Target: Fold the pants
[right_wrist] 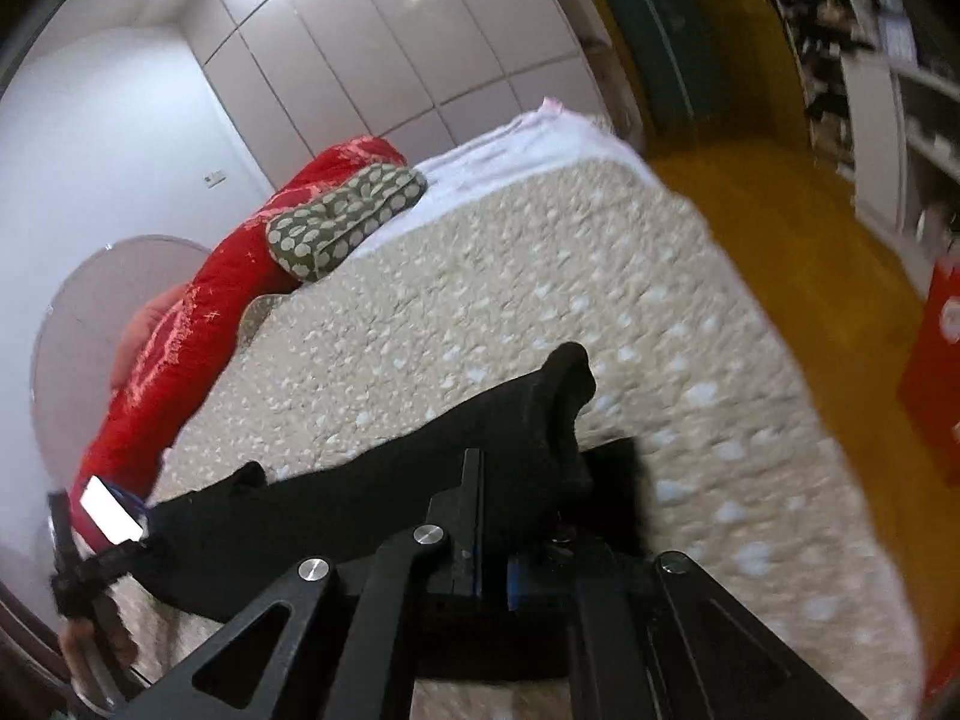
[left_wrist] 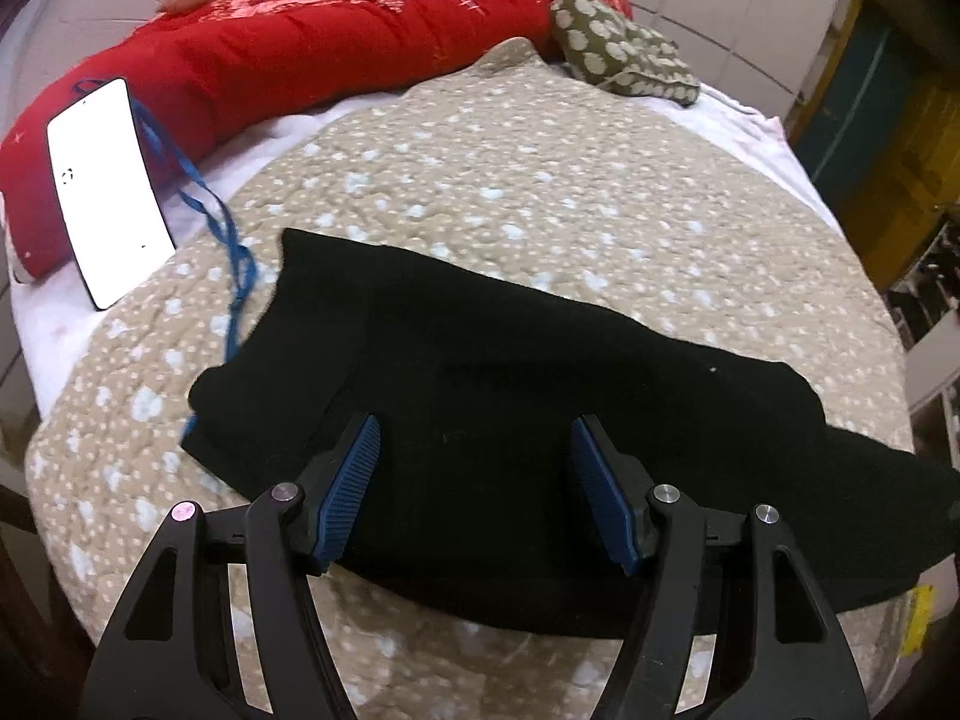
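Black pants (left_wrist: 510, 384) lie across the beige dotted quilt (left_wrist: 510, 180) on the bed. My left gripper (left_wrist: 474, 492) is open just above the pants near their left part, its blue pads (left_wrist: 351, 492) wide apart and empty. In the right wrist view my right gripper (right_wrist: 516, 510) is shut on the pants (right_wrist: 420, 480), with a bunched end of the cloth lifted off the quilt (right_wrist: 540, 276). The rest of the pants trail to the left on the bed. My left gripper (right_wrist: 90, 576) shows at the far left of that view.
A red blanket (left_wrist: 288, 42) and a green dotted cushion (left_wrist: 624, 54) lie at the head of the bed. A lit phone (left_wrist: 108, 192) with a blue cord (left_wrist: 222, 228) leans at the left. Wooden floor (right_wrist: 780, 192) and shelves lie past the bed's right edge.
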The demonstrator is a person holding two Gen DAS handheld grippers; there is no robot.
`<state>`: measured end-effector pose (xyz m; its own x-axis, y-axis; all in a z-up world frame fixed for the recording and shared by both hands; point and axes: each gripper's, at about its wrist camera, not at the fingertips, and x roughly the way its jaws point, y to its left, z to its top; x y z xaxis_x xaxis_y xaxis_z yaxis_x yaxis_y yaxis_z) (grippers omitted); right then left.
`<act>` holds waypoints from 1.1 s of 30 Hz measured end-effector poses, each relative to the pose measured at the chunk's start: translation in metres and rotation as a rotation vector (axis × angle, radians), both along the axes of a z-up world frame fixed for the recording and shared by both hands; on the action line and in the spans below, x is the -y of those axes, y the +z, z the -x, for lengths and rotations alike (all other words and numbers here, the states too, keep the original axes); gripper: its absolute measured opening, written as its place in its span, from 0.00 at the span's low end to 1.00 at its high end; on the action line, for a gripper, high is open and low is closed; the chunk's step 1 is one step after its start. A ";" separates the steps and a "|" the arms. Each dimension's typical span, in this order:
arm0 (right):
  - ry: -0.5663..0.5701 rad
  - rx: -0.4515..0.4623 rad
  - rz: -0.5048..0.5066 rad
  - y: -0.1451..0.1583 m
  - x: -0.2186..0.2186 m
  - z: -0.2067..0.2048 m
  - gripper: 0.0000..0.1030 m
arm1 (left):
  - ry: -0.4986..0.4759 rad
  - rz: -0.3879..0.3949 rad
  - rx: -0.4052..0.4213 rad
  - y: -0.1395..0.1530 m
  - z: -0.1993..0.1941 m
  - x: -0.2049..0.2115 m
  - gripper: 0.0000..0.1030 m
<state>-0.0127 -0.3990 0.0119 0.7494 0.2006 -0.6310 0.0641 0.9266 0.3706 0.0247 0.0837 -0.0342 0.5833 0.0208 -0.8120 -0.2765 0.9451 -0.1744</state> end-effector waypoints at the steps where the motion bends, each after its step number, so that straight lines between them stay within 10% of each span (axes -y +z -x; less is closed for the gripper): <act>1: -0.009 -0.006 0.035 -0.001 0.002 0.004 0.04 | 0.001 -0.002 -0.004 -0.003 -0.001 0.001 0.64; 6: 0.030 -0.226 0.111 -0.044 -0.008 -0.006 0.06 | -0.026 -0.019 -0.008 -0.002 0.005 -0.002 0.64; 12: -0.022 -0.058 0.260 0.025 -0.018 0.011 0.19 | 0.079 -0.035 0.018 0.016 0.020 -0.050 0.64; 17: 0.239 -0.004 0.079 0.035 -0.086 -0.030 0.28 | 0.114 0.026 0.013 0.010 0.022 -0.064 0.64; 26: 0.498 -0.171 0.026 -0.040 -0.231 -0.142 0.28 | 0.087 -0.046 -0.033 -0.011 0.022 -0.057 0.64; 33: 0.567 -0.139 0.152 -0.047 -0.259 -0.156 0.06 | 0.080 -0.059 -0.022 -0.016 0.023 -0.057 0.64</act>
